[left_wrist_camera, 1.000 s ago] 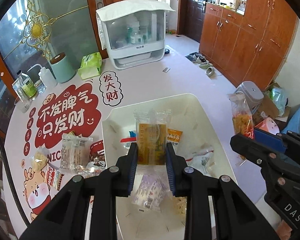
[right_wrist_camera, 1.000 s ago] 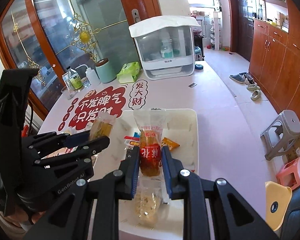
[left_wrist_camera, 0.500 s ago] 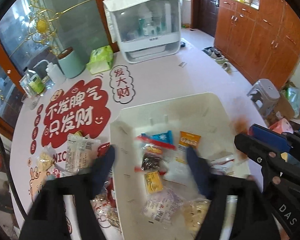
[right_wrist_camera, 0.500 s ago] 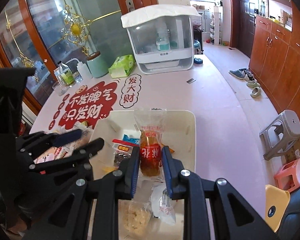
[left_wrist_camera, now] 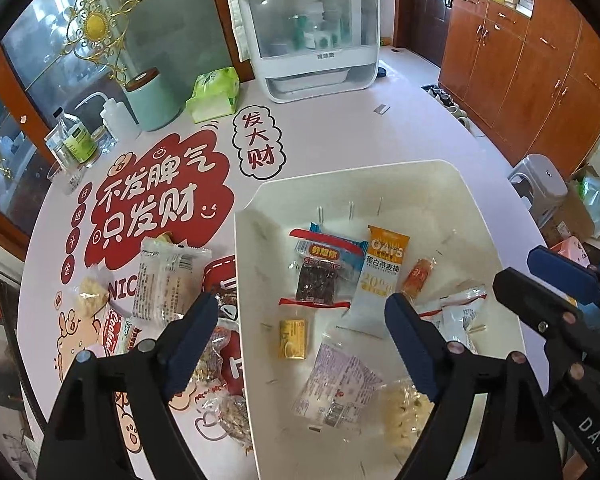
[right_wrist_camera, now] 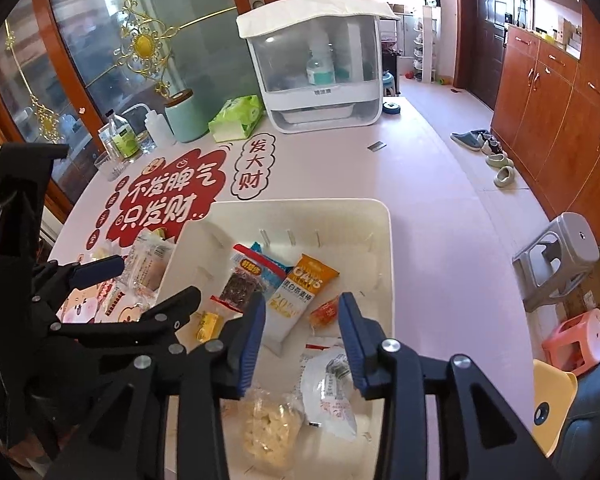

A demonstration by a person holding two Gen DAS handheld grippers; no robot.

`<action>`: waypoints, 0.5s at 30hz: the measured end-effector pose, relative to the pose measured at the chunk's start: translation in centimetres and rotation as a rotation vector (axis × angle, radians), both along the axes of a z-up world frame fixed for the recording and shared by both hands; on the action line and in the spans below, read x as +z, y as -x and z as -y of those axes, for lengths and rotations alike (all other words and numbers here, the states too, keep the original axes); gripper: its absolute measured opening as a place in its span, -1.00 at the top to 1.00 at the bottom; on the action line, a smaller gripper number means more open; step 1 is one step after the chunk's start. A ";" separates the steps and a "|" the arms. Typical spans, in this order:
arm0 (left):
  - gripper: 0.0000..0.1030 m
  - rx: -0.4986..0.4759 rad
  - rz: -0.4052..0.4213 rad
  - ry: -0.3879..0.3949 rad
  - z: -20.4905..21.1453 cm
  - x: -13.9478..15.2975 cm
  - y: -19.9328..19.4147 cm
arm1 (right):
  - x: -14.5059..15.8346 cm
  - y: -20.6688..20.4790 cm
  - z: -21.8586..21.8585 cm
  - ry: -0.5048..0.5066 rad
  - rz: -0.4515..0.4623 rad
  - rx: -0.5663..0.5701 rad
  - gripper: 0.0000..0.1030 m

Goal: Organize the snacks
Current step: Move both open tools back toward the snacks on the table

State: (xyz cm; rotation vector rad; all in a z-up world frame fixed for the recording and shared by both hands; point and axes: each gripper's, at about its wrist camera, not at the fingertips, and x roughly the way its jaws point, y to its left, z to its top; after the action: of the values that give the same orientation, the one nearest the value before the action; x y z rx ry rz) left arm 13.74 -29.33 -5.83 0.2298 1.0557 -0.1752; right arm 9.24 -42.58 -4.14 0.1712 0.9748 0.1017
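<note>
A cream plastic bin (left_wrist_camera: 440,184) (right_wrist_camera: 380,216) on the pink table holds several snack packs, among them an orange oat bar (left_wrist_camera: 382,268) (right_wrist_camera: 296,292), a dark date pack (left_wrist_camera: 318,276), a small yellow pack (left_wrist_camera: 292,338) and a red-orange pack (right_wrist_camera: 326,312). My left gripper (left_wrist_camera: 302,324) hangs wide open and empty above the bin's left part. My right gripper (right_wrist_camera: 302,332) is open and empty above the bin's near part. More snack packs (left_wrist_camera: 168,280) lie on the table left of the bin.
A white lidded cabinet (left_wrist_camera: 312,28), a green tissue pack (left_wrist_camera: 214,94), a teal canister (left_wrist_camera: 152,100) and bottles (left_wrist_camera: 74,140) stand at the table's far side. A grey stool (right_wrist_camera: 560,256) and wooden cupboards (right_wrist_camera: 560,92) are to the right.
Both grippers opened. The left one let go of its yellow pack and the right one let go of its red pack; both packs now lie in the bin.
</note>
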 end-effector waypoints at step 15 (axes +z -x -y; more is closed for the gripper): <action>-0.65 -0.015 0.017 0.013 -2.6 1.6 3.2 | 0.2 3.2 -2.4 0.000 -0.023 0.022 0.22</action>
State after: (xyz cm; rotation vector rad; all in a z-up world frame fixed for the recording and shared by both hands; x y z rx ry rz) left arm 10.55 -26.74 -4.23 0.2276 1.0361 -0.1933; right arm 6.03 -40.21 -3.93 0.1623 1.0000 0.1205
